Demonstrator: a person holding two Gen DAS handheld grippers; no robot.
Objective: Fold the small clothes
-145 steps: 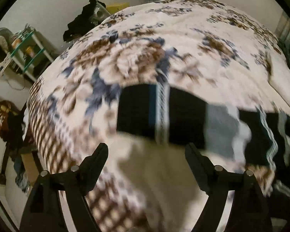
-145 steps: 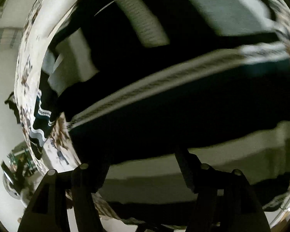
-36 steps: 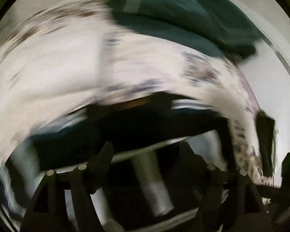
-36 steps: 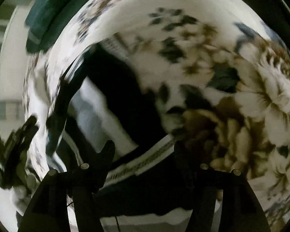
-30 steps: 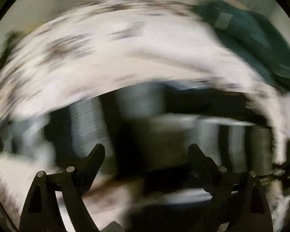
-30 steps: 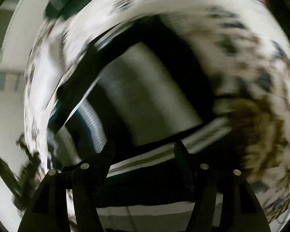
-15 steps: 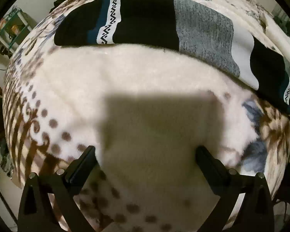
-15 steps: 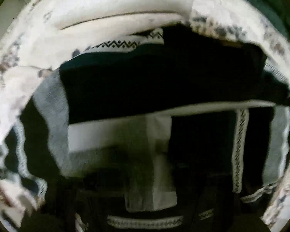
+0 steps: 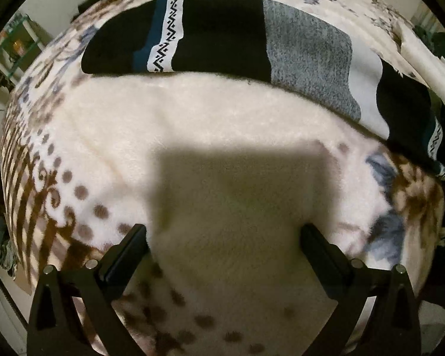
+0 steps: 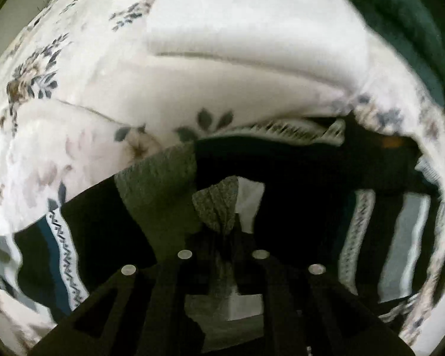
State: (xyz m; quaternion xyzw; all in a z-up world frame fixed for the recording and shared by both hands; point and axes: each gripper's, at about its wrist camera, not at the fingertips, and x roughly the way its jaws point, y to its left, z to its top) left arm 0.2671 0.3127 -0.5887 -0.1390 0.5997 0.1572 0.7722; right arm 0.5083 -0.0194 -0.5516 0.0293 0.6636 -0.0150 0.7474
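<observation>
The left claw is spread wide with nothing between its black fingers, poised over the cream fleece blanket with brown and blue flowers that covers the bed. The right claw is clenched on a bunched fold of the black knitted sweater with grey, white and teal bands and zigzag trim. The sweater lies flat across the far part of the blanket in the left view, its long edge running side to side. A dark green cloth sits at the blanket's far right edge.
</observation>
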